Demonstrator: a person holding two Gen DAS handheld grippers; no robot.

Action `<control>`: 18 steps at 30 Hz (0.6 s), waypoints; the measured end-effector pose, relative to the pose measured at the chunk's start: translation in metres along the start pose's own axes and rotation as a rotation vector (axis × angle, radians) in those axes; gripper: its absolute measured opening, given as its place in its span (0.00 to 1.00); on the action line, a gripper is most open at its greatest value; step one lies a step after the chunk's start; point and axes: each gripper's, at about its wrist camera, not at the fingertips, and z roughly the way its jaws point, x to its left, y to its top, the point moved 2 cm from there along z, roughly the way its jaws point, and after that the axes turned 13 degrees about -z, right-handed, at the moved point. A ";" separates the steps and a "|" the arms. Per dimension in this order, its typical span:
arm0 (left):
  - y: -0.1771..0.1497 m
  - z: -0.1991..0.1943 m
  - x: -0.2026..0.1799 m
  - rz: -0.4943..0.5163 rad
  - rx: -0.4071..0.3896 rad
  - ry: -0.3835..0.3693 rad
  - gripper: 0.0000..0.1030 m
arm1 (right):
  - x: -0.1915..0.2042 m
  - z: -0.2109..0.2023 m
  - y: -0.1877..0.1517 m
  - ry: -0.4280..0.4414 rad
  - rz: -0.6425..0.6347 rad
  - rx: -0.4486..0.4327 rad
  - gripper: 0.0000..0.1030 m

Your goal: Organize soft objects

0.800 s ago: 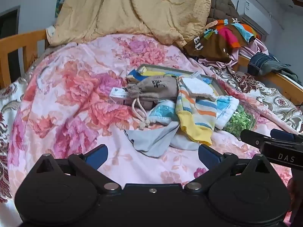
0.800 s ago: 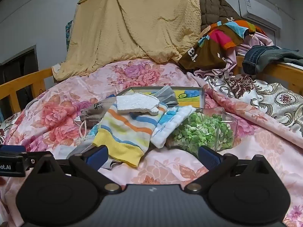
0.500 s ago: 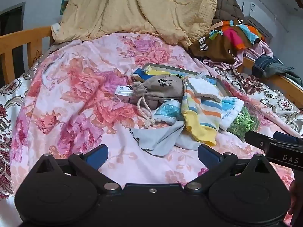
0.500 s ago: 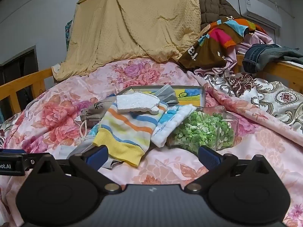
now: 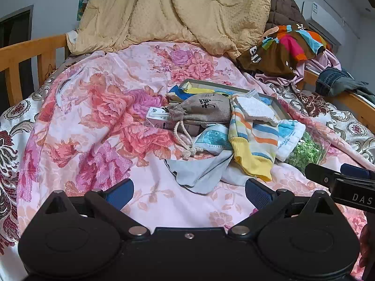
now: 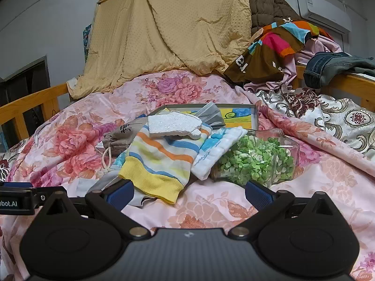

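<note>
While both our left gripper (image 5: 189, 188) and right gripper (image 6: 189, 190) hover spread wide and empty, the heap lies just ahead on the bed (image 5: 93, 121). Tugging the striped sock (image 6: 161, 157) could tip off the foam piece (image 6: 173, 126). Farther back, a clear bag (image 6: 257, 159) holds green bits; the tray (image 6: 255, 117) holds a grey cloth.

A foam piece (image 6: 173, 125) lies on the sock (image 6: 161, 157), left of the pellet bag (image 6: 257, 159).

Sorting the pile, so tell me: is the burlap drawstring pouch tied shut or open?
Shut: the burlap pouch has its neck cinched into gathers, its cord trailing out knotted.
</note>
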 end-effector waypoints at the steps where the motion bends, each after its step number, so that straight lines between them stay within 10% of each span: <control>1: 0.001 0.000 0.001 -0.004 0.002 -0.001 0.98 | 0.000 0.000 0.000 0.001 0.001 0.000 1.00; 18: 0.001 0.000 0.000 -0.004 0.003 -0.001 0.98 | 0.004 0.001 -0.002 0.005 0.000 0.009 1.00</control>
